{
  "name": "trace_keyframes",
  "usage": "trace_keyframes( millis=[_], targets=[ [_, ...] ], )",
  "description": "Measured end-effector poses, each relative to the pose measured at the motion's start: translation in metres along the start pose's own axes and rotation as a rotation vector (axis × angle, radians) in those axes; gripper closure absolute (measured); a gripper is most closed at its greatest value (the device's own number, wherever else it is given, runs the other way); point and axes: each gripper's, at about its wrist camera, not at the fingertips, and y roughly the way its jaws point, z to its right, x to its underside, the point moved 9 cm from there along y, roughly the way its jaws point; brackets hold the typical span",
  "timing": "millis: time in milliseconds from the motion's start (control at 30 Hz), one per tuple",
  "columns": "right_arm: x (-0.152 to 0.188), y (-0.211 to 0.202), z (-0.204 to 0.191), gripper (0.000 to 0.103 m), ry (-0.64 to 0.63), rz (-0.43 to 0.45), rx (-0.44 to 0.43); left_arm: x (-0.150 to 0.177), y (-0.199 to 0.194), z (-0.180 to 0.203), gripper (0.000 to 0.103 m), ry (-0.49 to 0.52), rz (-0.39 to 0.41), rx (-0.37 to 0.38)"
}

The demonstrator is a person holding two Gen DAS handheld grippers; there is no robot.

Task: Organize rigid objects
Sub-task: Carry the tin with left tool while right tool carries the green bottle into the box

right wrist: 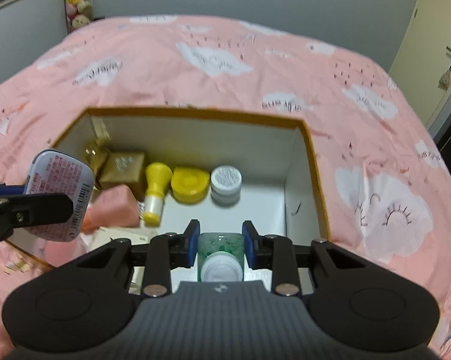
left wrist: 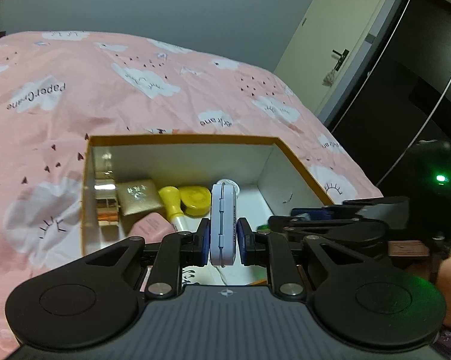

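Pink bedding (left wrist: 111,90) printed with white clouds and small dark marks covers the bed, with a grey wall behind and a pale door (left wrist: 339,45) at the right. On the bedding sits an open cardboard box (right wrist: 195,112) with an orange-brown rim and white inner walls. Along its far side lie a gold packet (right wrist: 123,168), a yellow-capped bottle (right wrist: 154,192) on its side, a yellow round case (right wrist: 190,184) and a small white-lidded jar (right wrist: 226,183); a pink soft-looking block (right wrist: 114,207) lies nearer, at the left. The left gripper (left wrist: 223,235) pinches a slim white tin (left wrist: 222,225) edgewise between its blue pads (left wrist: 205,237), the tin standing upright on its narrow side with a hinge strip facing the camera; it is held above the box's near part. From the right wrist view the tin's broad face shows a pale blue border, dense pink print and a barcode along one edge. The right gripper (right wrist: 220,241) clamps a green speckled translucent bottle (right wrist: 220,244) with a white cap (right wrist: 220,270), the cap pointing back toward the camera, over the box's near right floor. Whether that bottle touches the floor cannot be told.
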Motion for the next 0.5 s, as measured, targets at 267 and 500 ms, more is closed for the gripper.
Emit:
trace_keyframes(
  millis=[267,500],
  targets=[
    [0.012,0.038,0.001,0.073,0.003,-0.11,0.006,0.005,0.014,-0.006,0.083,-0.008,-0.044,-0.006],
    [0.014,0.042,-0.004,0.073,-0.044,-0.139,0.008,0.008,0.023,-0.006,0.083,-0.017,-0.068,0.005]
  ],
)
